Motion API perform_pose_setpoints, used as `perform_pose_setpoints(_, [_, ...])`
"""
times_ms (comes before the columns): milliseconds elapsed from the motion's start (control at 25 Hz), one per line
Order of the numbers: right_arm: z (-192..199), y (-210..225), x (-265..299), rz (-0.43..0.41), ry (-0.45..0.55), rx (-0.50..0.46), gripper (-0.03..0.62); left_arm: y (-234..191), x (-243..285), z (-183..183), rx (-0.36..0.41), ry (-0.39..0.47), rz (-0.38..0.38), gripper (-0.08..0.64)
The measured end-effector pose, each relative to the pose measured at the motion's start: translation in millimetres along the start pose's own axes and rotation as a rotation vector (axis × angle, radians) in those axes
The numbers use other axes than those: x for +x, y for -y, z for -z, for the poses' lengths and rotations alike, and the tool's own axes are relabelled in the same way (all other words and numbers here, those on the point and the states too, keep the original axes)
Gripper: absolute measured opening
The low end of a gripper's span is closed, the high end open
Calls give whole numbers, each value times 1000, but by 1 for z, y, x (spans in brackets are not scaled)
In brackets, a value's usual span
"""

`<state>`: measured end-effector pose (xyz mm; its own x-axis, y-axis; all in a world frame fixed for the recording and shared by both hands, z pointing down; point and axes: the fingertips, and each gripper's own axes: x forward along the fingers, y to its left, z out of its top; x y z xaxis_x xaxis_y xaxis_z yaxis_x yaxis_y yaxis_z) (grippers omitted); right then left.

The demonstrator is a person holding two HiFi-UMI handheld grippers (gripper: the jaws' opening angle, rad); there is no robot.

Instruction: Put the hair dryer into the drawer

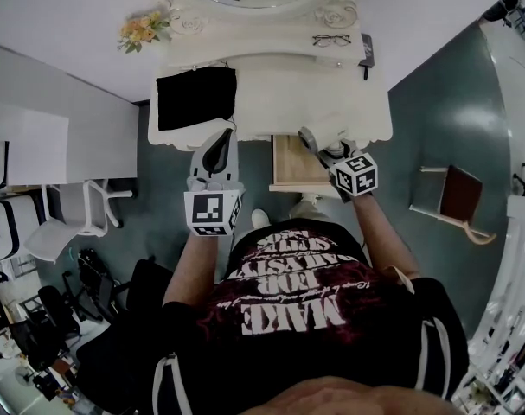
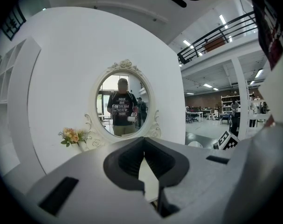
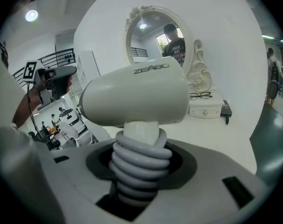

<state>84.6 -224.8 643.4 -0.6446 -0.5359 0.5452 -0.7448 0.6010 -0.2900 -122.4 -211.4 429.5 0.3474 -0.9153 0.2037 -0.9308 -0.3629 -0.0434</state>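
Clamped in R claw (image 3: 137,164): hair dryer (image 3: 136,97), by cord-wrapped handle. Prob. light, hard, top-heavy, slippy. L claw (image 2: 143,143) closed, empty. Drawer (image 1: 288,169) at 9 o'clock.

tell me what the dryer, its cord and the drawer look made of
dryer: looks like hard plastic, off-white, a smooth satin shell with soft highlights and crisp lettering.
cord: likely a rubbery or PVC sheath, grey and matte, bending into tight coils.
drawer: seems to be wood or wood-look board, pale tan inside; the grain is too small to tell.
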Motion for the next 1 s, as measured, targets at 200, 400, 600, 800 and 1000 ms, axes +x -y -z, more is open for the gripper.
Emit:
perform_pose_setpoints(200, [16, 5, 7, 2, -51, -2, 196, -3, -2, 0, -4, -4, -11, 5])
perform_pose_setpoints(400, [31, 14, 13, 10, -86, 4, 196, -4, -2, 4, -5, -12, -19, 5])
perform_pose_setpoints(600, [45, 14, 18, 10, -116, 7, 197, -6, -5, 5, -9, -18, -26, 5])
perform_pose_setpoints(800, [54, 18, 23, 13, -140, 18, 198, -6, -4, 1, -22, -9, -20, 5])
perform_pose_setpoints(1000, [56, 22, 27, 8, -133, 49, 196, -5, -3, 1, -17, -10, -20, 5])
